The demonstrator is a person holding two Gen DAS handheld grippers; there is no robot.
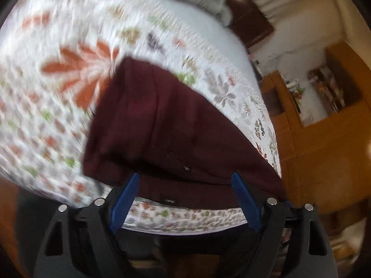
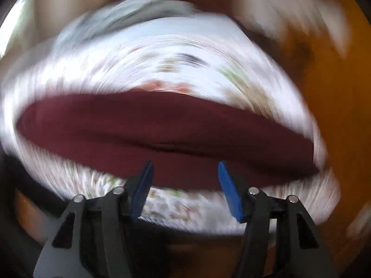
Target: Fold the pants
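Where maroon pants [image 1: 167, 125] lie, a floral bedspread [image 1: 58, 88], wooden cabinets [image 1: 324, 162] beyond; both jaws wide, empty.

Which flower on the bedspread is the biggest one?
The large orange flower printed on the white bedspread, just left of the folded maroon pants; the other printed flowers are far smaller.

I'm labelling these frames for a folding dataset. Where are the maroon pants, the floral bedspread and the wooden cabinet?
maroon pants [image 1: 167, 125]: left wrist view, middle of the folded cloth.
floral bedspread [image 1: 76, 62]: left wrist view, on the big orange flower.
wooden cabinet [image 1: 324, 153]: left wrist view, lower front panel.
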